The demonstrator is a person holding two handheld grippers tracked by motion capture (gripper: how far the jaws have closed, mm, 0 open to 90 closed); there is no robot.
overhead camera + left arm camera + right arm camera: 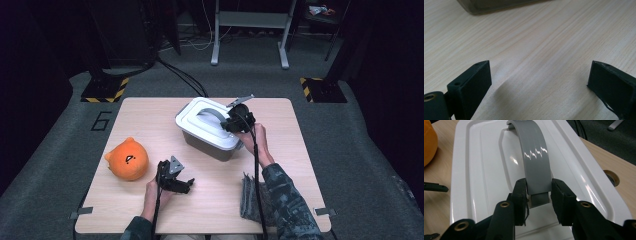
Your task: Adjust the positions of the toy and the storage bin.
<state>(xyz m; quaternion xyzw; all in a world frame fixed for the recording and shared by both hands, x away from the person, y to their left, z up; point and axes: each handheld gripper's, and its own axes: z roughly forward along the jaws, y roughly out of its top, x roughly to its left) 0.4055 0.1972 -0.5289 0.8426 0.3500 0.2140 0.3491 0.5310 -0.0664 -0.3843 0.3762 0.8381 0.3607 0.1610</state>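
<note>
Black jaws of our right gripper [539, 195] clamp the grey handle [535, 162] to lift the white lid [474, 170]; our left gripper [539, 82] waits wide open, empty.

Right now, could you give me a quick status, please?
Right gripper shut on grey handle of white lid. Left gripper open over table. Nothing blocking.

Off to the left side of the light wooden table [210, 205] sits a round orange plush toy with a little face [127, 159], well apart from everything else. Near the front right edge there's a folded dark grey cloth [248, 196] lying flat. Behind the table, on the grey carpet floor [360, 150], stands a pale metal frame on two legs [250, 30], plus two black bases with yellow-black hazard stripes [105, 90] and some black cables [185, 77].
</note>
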